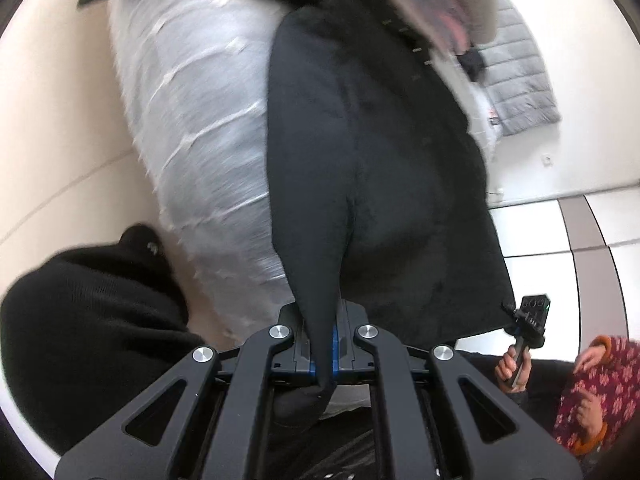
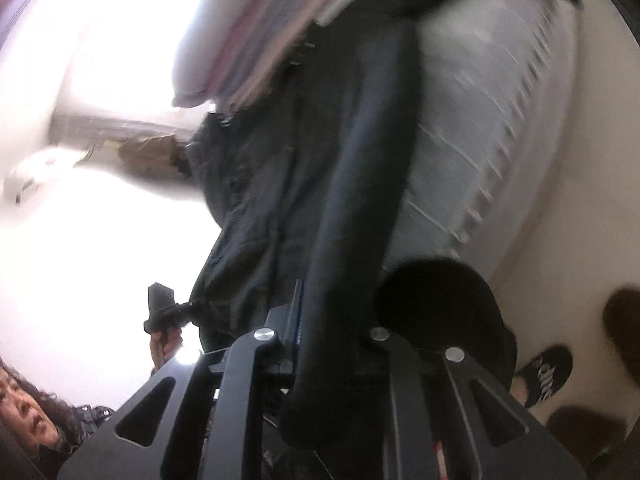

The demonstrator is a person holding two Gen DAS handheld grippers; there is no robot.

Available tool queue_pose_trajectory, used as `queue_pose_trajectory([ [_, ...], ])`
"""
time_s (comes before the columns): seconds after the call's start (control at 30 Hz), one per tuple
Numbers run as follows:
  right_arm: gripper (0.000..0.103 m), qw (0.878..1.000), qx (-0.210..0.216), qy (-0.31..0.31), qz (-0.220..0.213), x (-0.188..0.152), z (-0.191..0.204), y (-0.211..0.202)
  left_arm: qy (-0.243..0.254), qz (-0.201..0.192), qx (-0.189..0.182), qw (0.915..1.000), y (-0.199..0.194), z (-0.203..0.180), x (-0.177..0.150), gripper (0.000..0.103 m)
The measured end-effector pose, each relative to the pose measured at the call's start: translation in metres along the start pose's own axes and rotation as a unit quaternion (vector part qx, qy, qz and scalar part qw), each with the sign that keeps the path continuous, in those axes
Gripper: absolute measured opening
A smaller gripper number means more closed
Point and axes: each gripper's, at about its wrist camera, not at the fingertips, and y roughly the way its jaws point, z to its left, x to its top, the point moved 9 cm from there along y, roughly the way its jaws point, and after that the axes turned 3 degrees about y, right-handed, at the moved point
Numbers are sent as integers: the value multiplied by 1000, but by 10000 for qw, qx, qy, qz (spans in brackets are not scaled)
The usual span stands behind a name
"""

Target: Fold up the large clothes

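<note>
In the left wrist view, a black knit sleeve [image 1: 88,320] fills the lower left. Next to it, more to the middle, stands a big white bag [image 1: 192,120] wrapped in shiny plastic, on a pale cream floor [image 1: 48,128]. In the middle hangs the big black garment [image 1: 380,160]. It hangs in the air, in front of the white bag, and spreads wide toward the right. A narrow end of it runs down into the left gripper [image 1: 326,344]. The two jaws are closed tight on that narrow end, and a bit of cloth pokes out below them. To the right, a grey puffy jacket [image 1: 516,80] lies on the floor near the top right. Lower right, someone's hand [image 1: 514,368] holds another black tool [image 1: 530,316], which seems to pinch the garment's lower corner. At the far right is a red flowery sleeve [image 1: 600,392].

The right wrist view is blurry. At the lower left is a person's face with dark curly hair [image 2: 28,404]. A hand holds a black tool [image 2: 162,308] at the garment's edge. The black garment [image 2: 320,160] hangs down the middle. A long dark strip of it drops into the right gripper [image 2: 324,344]. The cloth covers the jaws, so I cannot tell if they are closed. To the right is the white bag [image 2: 480,140], and a black shoe [image 2: 544,372] on the floor at the lower right.
</note>
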Motion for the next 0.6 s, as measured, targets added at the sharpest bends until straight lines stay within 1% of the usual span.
queue_pose_trajectory([
  [0.07,14,9999,82,125,35,-3,-10,7,-130,27,-52,9999,6,9,0,4],
  [0.17,14,9996,242,-10,141,0,-10,8,-9,22,-43,10000,6,7,2,4],
  [0.23,16,9997,129,-56,181,4,-15,7,29,31,-34,10000,5,6,2,4],
  [0.3,30,9997,3,25,227,9,-26,6,65,72,-4,10000,6,5,0,5],
  [0.33,48,9996,-74,133,245,11,-32,7,13,83,-3,10000,7,6,0,5],
  [0.37,54,9994,-138,113,292,12,-36,9,-20,105,0,9999,8,8,0,5],
  [0.4,54,9992,-182,84,344,12,-37,11,-26,118,11,9999,10,9,-1,5],
  [0.43,54,9986,-174,71,486,10,-37,15,-69,118,17,9999,11,11,-1,5],
  [0.47,53,9986,-130,84,503,10,-37,17,-90,120,25,9999,12,12,-1,5],
  [0.5,44,9992,-180,99,342,11,-36,15,-99,92,60,9999,11,12,-1,5],
  [0.53,10,9992,-259,112,282,10,-36,16,-99,52,102,9999,10,11,-1,5],
  [0.6,9,9993,-316,135,138,6,-30,15,15,-52,235,9997,6,6,0,5],
])
